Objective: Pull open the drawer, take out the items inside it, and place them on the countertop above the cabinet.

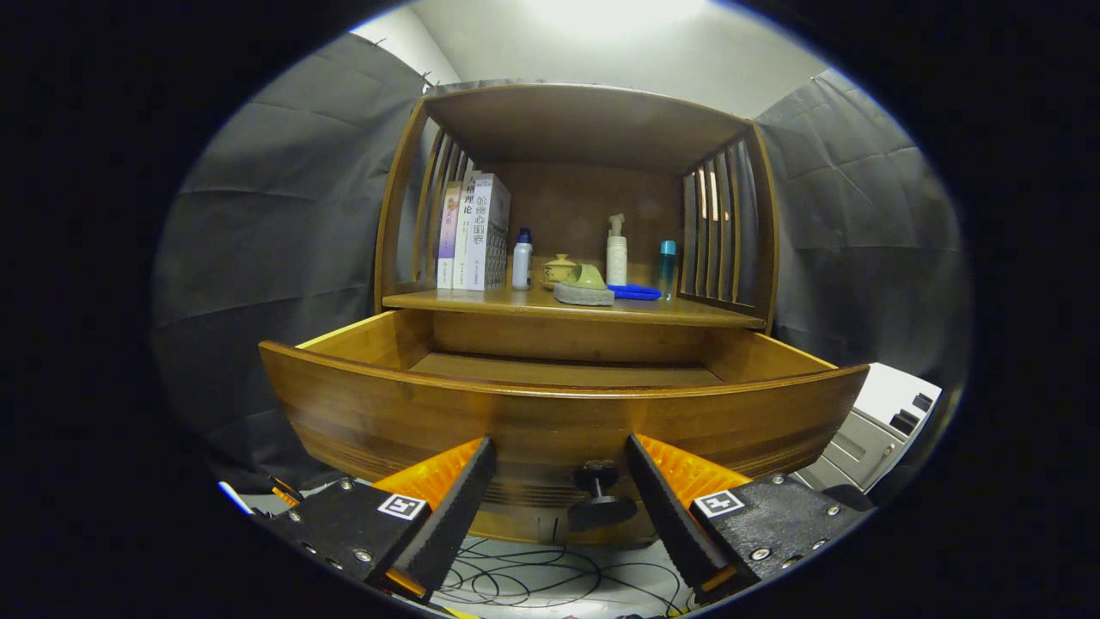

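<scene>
Gripper view, looking at a wooden cabinet (576, 129); drawer (559, 413) pulled well out, its floor bare as far as the front panel lets me see; dark knob (599, 494) on the drawer front sits between the fingers, touching neither; gripper (560, 481) spread wide, holding nothing. Countertop (687, 311) above the drawer, at 12 o'clock from the fingers, carries the items: three upright books (473, 234) at 11 o'clock, spines with Chinese characters too small to read surely; white bottle with blue cap (522, 260) beside them; small lidded pot (560, 270); green thing on a grey sponge (584, 291); white pump bottle (616, 251); blue cloth (634, 292); teal tube (667, 268) at 1 o'clock. Cables (533, 578) on the floor below the fingers; square coded markers on both finger mounts.
</scene>
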A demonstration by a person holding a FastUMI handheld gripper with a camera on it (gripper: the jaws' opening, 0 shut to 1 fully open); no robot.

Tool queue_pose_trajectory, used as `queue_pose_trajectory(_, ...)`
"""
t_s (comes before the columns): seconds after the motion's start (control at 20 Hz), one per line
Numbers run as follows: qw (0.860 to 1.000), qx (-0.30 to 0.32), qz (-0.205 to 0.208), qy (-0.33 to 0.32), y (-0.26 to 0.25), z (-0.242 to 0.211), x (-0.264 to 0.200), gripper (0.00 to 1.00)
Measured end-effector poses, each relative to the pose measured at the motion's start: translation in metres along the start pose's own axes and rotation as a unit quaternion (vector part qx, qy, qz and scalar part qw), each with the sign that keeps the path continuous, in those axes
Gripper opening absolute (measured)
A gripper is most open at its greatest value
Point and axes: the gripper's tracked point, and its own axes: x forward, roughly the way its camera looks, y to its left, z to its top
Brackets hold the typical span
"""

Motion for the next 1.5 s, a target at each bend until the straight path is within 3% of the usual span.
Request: queue_pose_trajectory(1.5, 0.999, -0.032, -0.015, -0.002, 0.001, 0.019, 0.161, 0.95)
